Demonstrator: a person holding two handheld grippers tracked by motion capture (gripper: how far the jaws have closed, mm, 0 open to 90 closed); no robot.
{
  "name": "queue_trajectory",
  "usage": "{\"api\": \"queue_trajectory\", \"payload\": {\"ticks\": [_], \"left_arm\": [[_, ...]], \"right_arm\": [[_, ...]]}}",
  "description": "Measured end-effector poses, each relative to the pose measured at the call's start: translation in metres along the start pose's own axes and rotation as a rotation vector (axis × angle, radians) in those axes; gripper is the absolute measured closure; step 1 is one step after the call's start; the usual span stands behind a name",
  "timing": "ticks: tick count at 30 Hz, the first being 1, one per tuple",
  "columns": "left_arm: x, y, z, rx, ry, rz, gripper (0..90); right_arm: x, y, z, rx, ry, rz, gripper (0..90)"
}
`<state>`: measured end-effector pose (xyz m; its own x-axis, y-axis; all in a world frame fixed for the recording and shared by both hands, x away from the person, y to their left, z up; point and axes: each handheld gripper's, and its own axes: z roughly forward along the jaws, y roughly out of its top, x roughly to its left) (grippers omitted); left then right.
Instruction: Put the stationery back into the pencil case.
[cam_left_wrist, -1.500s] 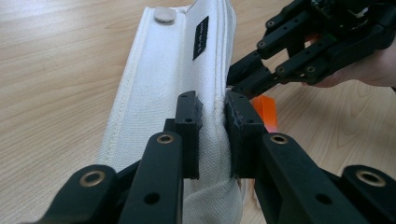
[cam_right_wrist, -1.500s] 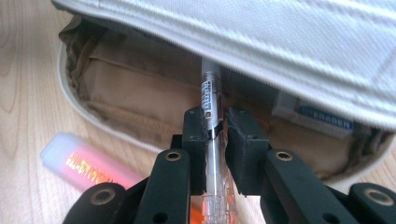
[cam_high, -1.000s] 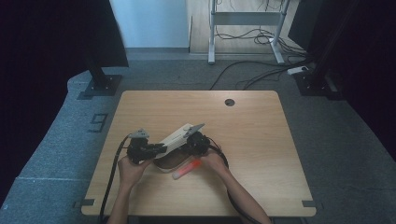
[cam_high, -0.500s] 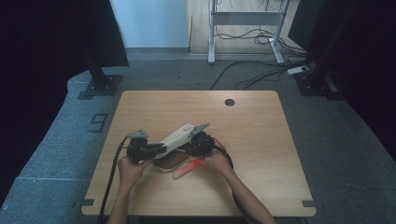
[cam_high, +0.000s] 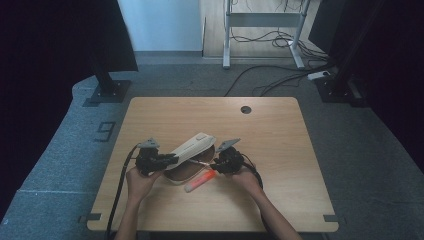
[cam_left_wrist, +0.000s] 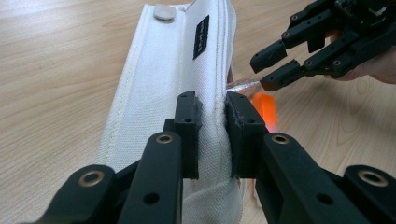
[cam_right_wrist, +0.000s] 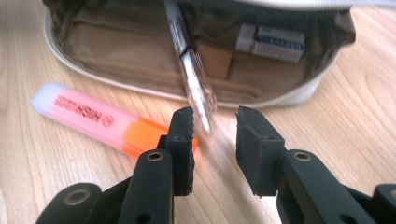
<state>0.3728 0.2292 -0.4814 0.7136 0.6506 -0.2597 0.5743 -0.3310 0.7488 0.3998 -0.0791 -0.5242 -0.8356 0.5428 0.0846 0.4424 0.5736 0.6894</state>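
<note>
- While your left gripper pinches the white pencil case flap at table centre, the right gripper has just opened, empty.
- Pen leans out toward 6 o'clock; it may slip free.
- Swinging right could knock the pink highlighter.

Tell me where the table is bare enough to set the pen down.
Bare wood runs from the pencil case back to the cable hole, and over the table's right half. It is crowded at the front centre, where both hand-held grippers, left and right, the pen and the highlighter sit together.
</note>
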Motion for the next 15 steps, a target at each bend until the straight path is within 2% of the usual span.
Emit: {"api": "queue_trajectory", "payload": {"ticks": [10, 15], "left_arm": [[0.000, 0.000, 0.000, 0.000, -0.001, 0.002, 75.6], [0.000, 0.000, 0.000, 0.001, -0.002, 0.002, 75.5]], "right_arm": [[-0.003, -0.007, 0.006, 0.015, 0.008, 0.013, 74.1], [-0.003, -0.006, 0.011, 0.031, 0.007, 0.000, 80.6]]}}
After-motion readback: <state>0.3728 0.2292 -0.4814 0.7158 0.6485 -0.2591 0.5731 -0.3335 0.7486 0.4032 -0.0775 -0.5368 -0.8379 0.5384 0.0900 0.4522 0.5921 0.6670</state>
